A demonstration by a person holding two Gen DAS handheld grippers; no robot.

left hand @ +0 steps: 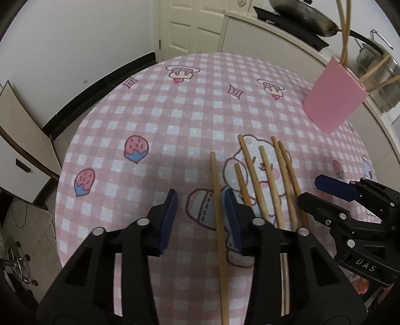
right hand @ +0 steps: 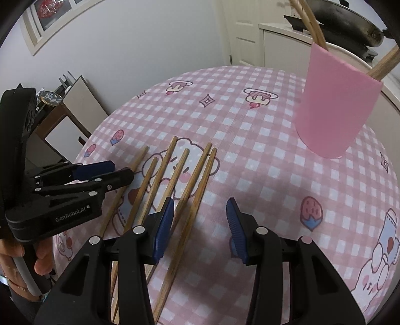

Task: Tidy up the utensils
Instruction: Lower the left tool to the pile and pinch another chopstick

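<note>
Six chopsticks (left hand: 265, 180) lie flat, fanned, tips toward cup (left hand: 335, 97) | both jaws open, gripping nothing

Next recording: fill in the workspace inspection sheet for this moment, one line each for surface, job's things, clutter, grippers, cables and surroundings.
Surface: pink checked tablecloth with cartoon prints, covering the table.
Job's things: six loose chopsticks lying roughly side by side on the cloth; pink holder cup standing upright further back with several chopsticks already in it.
Clutter: nothing seen on the cloth.
Grippers: left gripper open, the leftmost chopstick between its jaws; right gripper open over the two rightmost chopsticks, pads not pressing.
Cables: a thin dark cord by the floor at left.
Surroundings: wok and steel pot on the counter behind, white door.
</note>
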